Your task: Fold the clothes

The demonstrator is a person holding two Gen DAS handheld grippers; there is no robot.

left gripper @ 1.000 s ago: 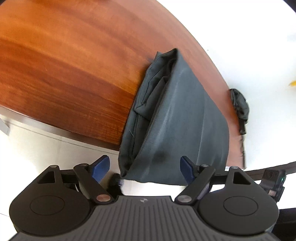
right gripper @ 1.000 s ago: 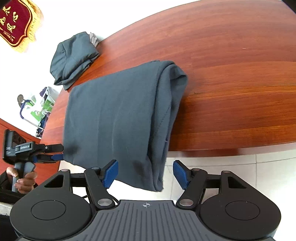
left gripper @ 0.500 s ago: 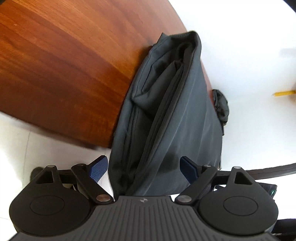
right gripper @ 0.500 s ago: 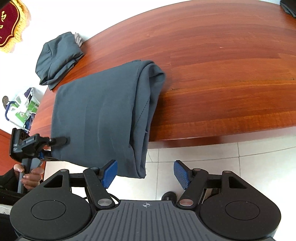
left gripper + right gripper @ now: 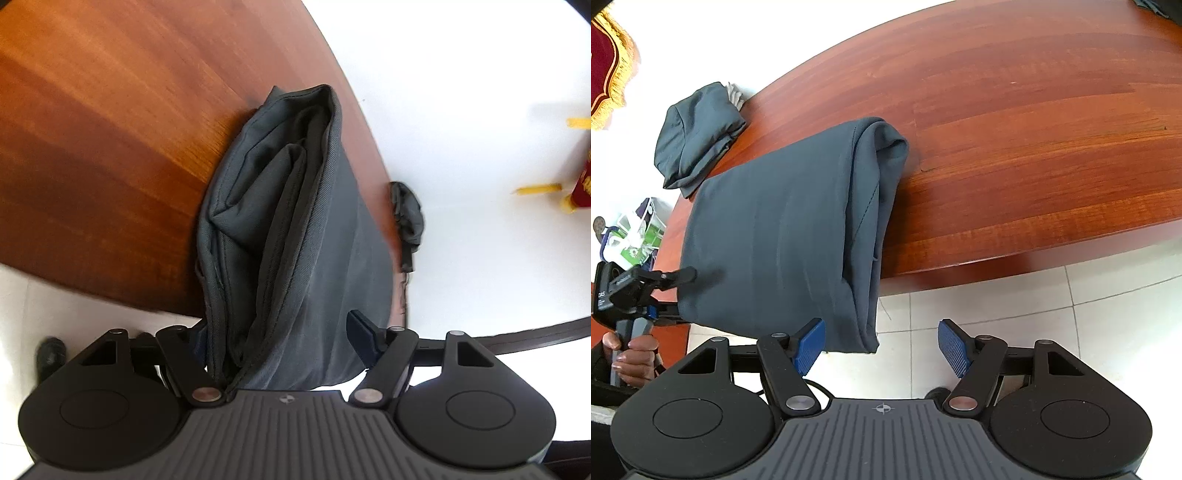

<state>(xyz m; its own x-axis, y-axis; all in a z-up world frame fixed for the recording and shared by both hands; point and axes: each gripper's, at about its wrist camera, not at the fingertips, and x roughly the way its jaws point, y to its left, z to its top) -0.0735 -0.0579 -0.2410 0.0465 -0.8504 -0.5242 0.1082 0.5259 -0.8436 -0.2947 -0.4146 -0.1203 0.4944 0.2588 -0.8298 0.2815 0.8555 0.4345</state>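
Observation:
A folded dark grey garment [image 5: 314, 240] [image 5: 775, 240] lies on the brown wooden table [image 5: 110, 147] [image 5: 1034, 147], its near end hanging over the table edge. My left gripper [image 5: 280, 339] is open, and the garment's hanging edge sits between its fingers, covering the left pad. In the right wrist view, that left gripper [image 5: 677, 295] straddles the garment's left edge, one finger above and one below. My right gripper [image 5: 882, 345] is open at the garment's near right corner, which hangs beside its left pad [image 5: 810, 345].
A second grey garment [image 5: 698, 136] [image 5: 406, 214] lies bundled at the table's far end. A hand [image 5: 631, 354] holds the left gripper's handle. A red banner with gold fringe [image 5: 605, 85] hangs on the white wall. Tiled floor [image 5: 997, 306] lies below the table edge.
My left gripper has pushed forward onto the garment's hanging edge, so cloth now fills the space between its fingers. The right gripper has stayed open near the corner.

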